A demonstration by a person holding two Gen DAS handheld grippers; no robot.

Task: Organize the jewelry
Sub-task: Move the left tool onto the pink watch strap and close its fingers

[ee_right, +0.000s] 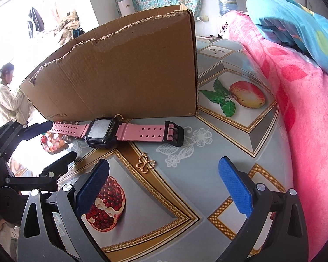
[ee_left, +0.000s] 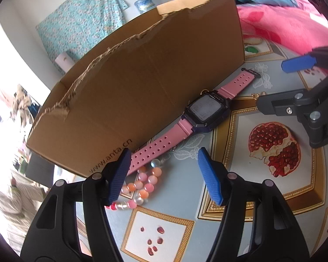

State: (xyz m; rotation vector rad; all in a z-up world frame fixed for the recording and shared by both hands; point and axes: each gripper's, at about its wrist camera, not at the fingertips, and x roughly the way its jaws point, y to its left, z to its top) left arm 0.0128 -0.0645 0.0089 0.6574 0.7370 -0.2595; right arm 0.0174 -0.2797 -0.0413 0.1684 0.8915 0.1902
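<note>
Starting from the left, your left gripper (ee_left: 161, 172) has its jaws spread, with nothing pressed between them; the bead bracelet (ee_left: 140, 185) lies on the table just under the left pad, probably your next target. The pink watch (ee_left: 185, 120) lies flat against the wall of the cardboard box (ee_left: 131, 83), so everything waits close to where it seems to belong. Your right gripper (ee_right: 164, 187) is also spread and empty over the tablecloth (ee_right: 185, 207). Only the right view shows clearly the small gold butterfly charm (ee_right: 146, 164); in the left view I can see only a gold glint there.
</note>
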